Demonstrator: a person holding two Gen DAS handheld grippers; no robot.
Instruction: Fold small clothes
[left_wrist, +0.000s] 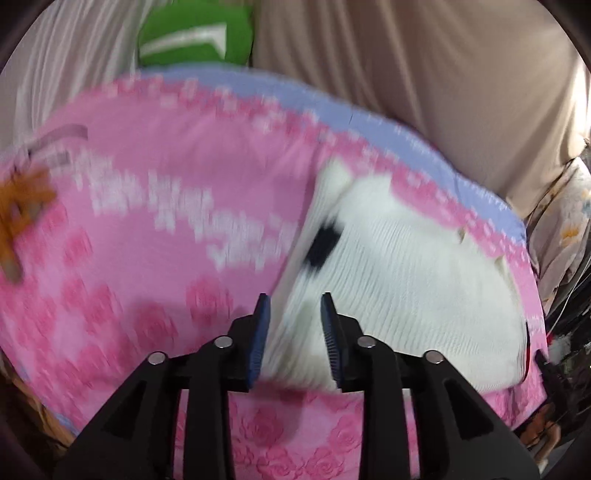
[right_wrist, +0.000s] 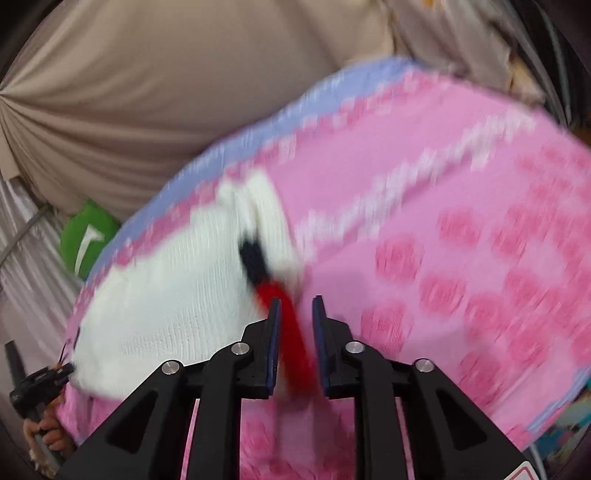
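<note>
Right wrist: red hem (right_wrist: 291, 332) seemingly between gripper (right_wrist: 295, 308) jaws.

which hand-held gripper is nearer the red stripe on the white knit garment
Right. The right hand-held gripper has the red stripe between its open fingers; the left hand-held gripper sits at the white knit garment's opposite edge.
</note>
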